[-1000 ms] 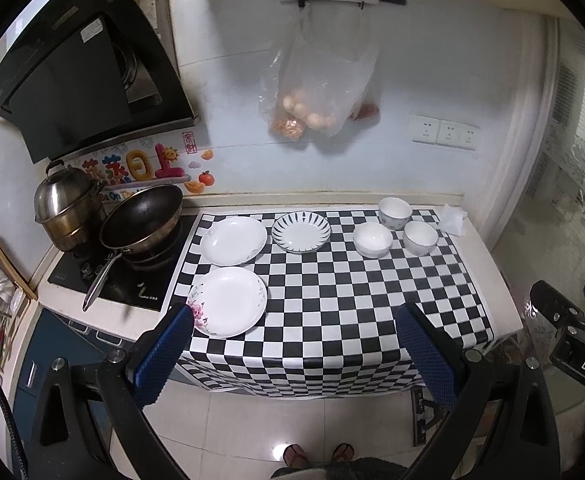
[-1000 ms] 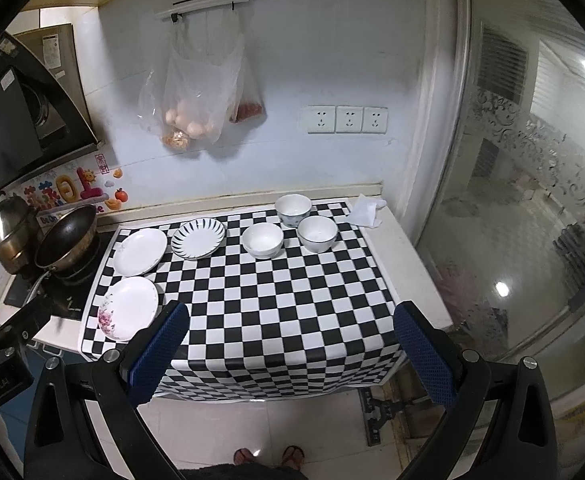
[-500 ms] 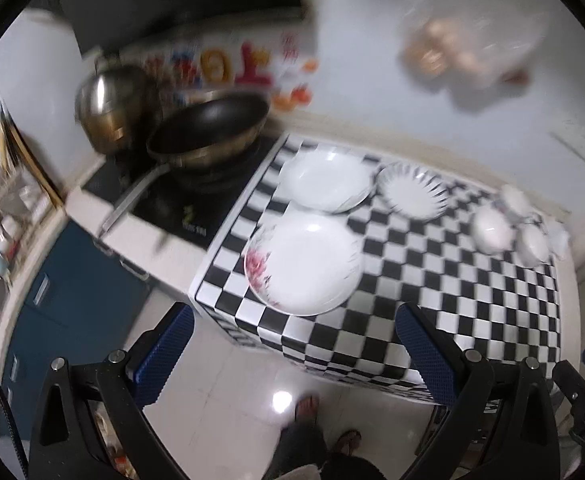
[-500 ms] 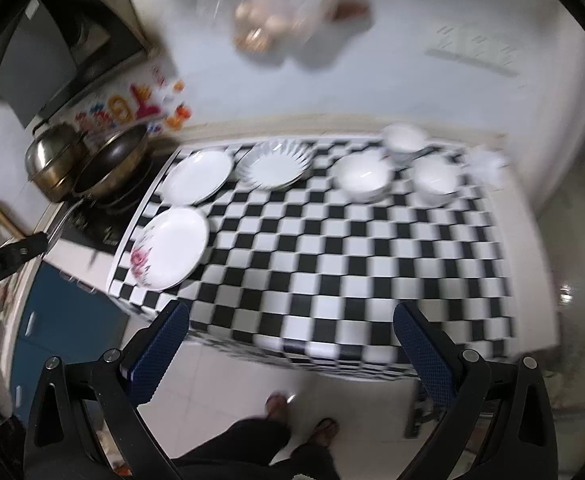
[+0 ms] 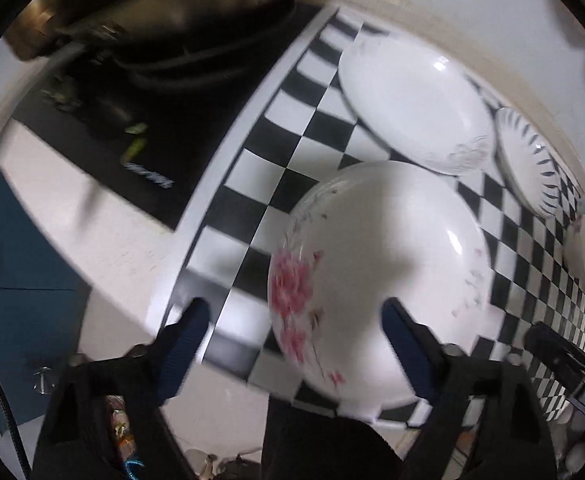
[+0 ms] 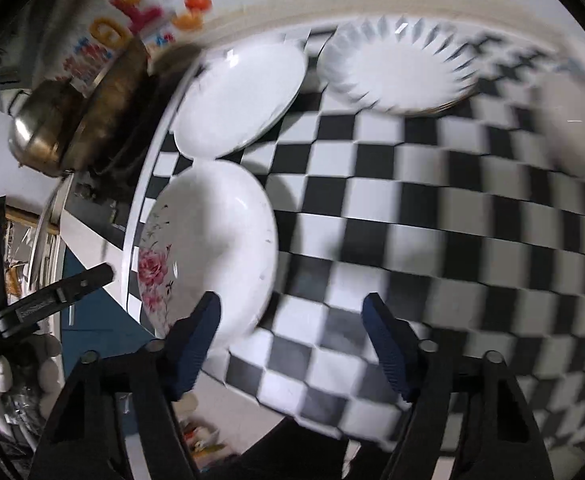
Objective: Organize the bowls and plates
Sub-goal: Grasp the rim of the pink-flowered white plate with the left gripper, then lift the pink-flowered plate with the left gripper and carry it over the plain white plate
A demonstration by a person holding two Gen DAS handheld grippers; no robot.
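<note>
A white plate with pink flowers (image 5: 376, 280) lies at the front left corner of the checkered counter (image 5: 276, 152); it also shows in the right wrist view (image 6: 208, 248). My left gripper (image 5: 292, 320) is open, close above the plate's near left rim. My right gripper (image 6: 290, 312) is open, just right of the plate's near edge. A plain white plate (image 5: 412, 108) (image 6: 240, 100) lies behind it. A blue-striped plate (image 5: 528, 164) (image 6: 396, 68) lies to the right. White bowls (image 5: 582, 252) (image 6: 572, 124) sit further right, blurred.
A black cooktop (image 5: 132, 120) with a dark wok (image 5: 172, 8) and a steel pot (image 6: 40, 136) stands left of the counter. Blue cabinet fronts (image 5: 12, 280) are below. The other gripper's body (image 6: 44, 304) shows at the left of the right wrist view.
Both grippers have dropped and moved in close to the counter's front left corner, toward the flowered plate. The dishes have not moved.
</note>
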